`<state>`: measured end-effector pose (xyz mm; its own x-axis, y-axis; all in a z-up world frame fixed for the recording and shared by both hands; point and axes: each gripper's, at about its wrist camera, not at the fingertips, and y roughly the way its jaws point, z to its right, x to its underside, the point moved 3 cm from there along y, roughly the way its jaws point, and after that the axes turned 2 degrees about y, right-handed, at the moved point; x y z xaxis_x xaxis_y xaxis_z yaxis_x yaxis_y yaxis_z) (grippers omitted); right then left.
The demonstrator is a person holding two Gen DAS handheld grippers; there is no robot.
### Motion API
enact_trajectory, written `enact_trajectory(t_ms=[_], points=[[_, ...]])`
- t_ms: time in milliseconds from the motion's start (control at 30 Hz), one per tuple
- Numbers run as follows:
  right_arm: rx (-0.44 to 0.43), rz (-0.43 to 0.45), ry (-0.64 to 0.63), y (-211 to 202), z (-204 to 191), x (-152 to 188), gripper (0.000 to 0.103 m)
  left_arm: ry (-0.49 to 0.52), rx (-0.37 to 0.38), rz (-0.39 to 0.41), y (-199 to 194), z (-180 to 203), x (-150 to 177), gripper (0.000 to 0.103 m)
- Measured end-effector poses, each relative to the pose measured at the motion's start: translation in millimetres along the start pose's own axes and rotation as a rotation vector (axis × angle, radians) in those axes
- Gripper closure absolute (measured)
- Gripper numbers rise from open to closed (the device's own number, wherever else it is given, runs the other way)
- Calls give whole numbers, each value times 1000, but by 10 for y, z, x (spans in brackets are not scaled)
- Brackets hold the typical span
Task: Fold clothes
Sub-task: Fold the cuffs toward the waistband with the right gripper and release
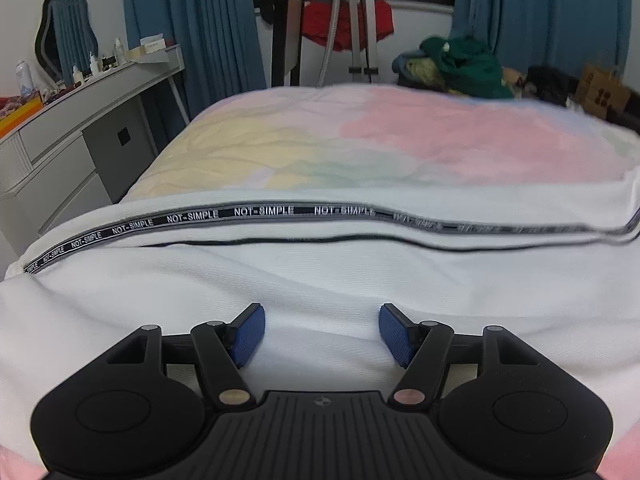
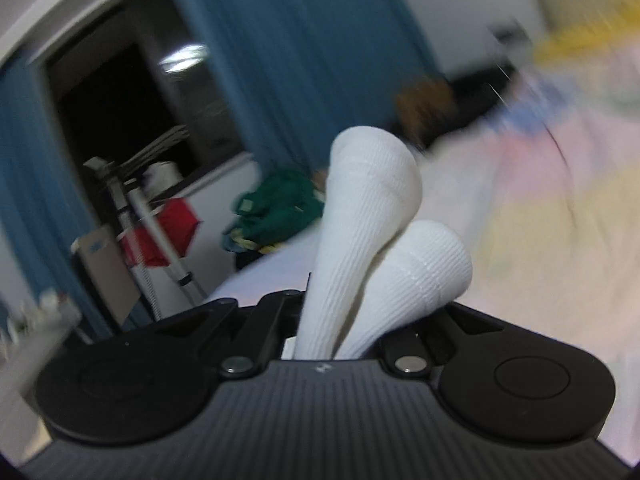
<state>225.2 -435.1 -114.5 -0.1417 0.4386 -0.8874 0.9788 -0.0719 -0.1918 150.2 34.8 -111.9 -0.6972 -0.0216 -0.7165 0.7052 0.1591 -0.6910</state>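
A white garment (image 1: 320, 276) with a black "NOT-SIMPLE" printed band (image 1: 224, 216) lies spread across the pastel bedspread (image 1: 360, 140). My left gripper (image 1: 322, 330) hovers low over the white cloth, open, its blue pads (image 1: 250, 334) wide apart with nothing between them. In the blurred right wrist view my right gripper (image 2: 340, 320) is shut on bunched white ribbed fabric (image 2: 372, 208), whose two rolled folds stick up from the jaws; the fingertips are hidden by the cloth. More of the white garment (image 2: 472, 184) trails toward the bed behind it.
A grey dresser (image 1: 80, 128) with bottles and a mirror stands left of the bed. Blue curtains (image 1: 208, 20), a tripod (image 1: 352, 20) and a red cloth (image 1: 344, 24) are behind. A pile of green clothes (image 1: 464, 64) and a cardboard box (image 1: 604, 88) lie at the far right.
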Motion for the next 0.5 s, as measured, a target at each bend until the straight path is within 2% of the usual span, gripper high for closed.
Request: enact_trajectory(t_ms=[100,167,233,300,367,433,500], points=[[-112,70,-217,-253,-691,28,93,-60,26,45,-201,-105,-84,36],[-211,89,-353,-439,-1169,204,93,-104,22,97,-378,-212,-152,33],[-310,91,-483,-612,-1623,432,93,-138,27,114,-453,-301,-181,31],[-402,35,-590,-728,-1985,799,93,-172,33,131,-529,-390,-210,30],[-477,-72,-696,-785,-2242,1252,93,-206,38,148,-604,-480,-239,29],[-529,-191,-841,-821,-2404,1756,93,-240,44,166,-680,-569,-269,29],[-534,-280,-978,-852,-2472,2179,93,-274,49,183,-756,-659,-298,29]])
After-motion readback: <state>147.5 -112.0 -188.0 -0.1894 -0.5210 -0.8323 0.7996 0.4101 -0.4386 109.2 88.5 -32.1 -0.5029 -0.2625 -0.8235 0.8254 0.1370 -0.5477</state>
